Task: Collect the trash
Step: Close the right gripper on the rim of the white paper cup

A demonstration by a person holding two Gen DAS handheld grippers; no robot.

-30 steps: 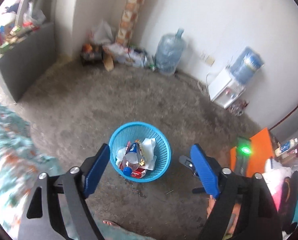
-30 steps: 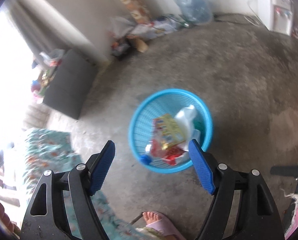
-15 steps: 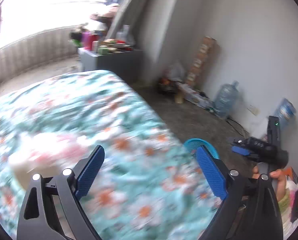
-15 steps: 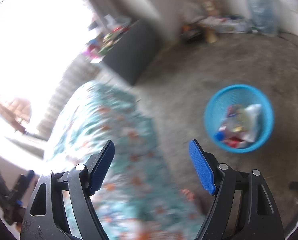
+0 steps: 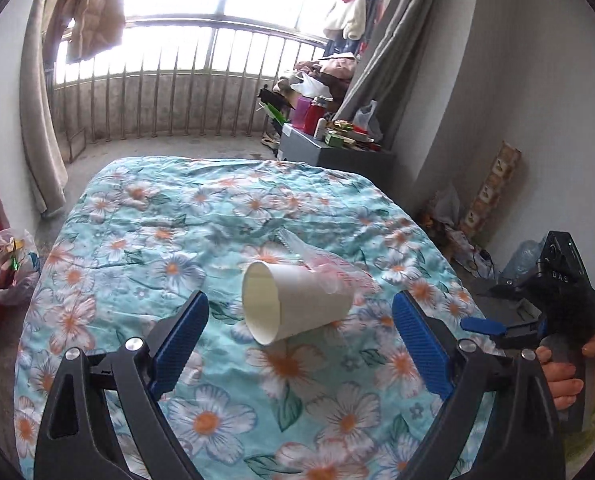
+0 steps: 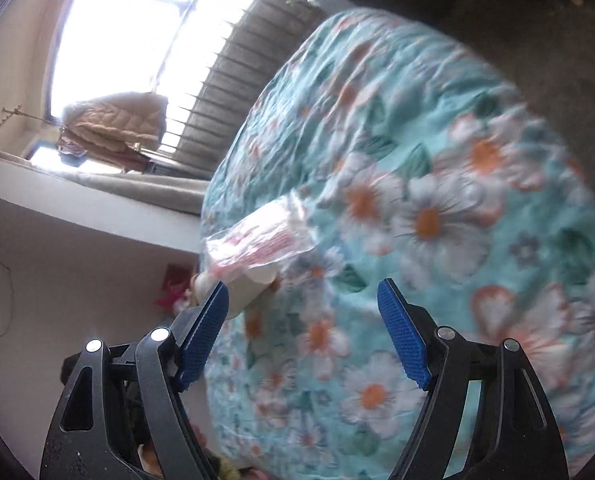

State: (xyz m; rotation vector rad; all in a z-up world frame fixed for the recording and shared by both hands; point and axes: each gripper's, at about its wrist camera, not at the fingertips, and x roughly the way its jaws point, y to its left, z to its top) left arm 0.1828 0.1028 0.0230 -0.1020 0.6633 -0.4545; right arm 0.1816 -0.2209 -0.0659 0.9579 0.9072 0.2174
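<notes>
A white paper cup (image 5: 297, 304) lies on its side on the floral bed cover (image 5: 157, 240), mouth toward me. A clear plastic wrapper with pink print (image 5: 329, 268) lies against its far side. My left gripper (image 5: 299, 336) is open and empty, just short of the cup. In the right wrist view the wrapper (image 6: 257, 244) and cup (image 6: 245, 286) sit at the upper left of my right gripper (image 6: 303, 320), which is open and empty. The right gripper also shows at the right edge of the left wrist view (image 5: 553, 312).
A grey cabinet (image 5: 337, 156) loaded with bottles and boxes stands beyond the bed by the curtain. A bag of rubbish (image 5: 9, 272) sits on the floor at the left. A balcony railing (image 5: 177, 96) lies behind. Clutter lines the right wall (image 5: 457, 224).
Both grippers have swung away from the blue basket on the floor and now face the bed, where the cup and wrapper have come into view.
</notes>
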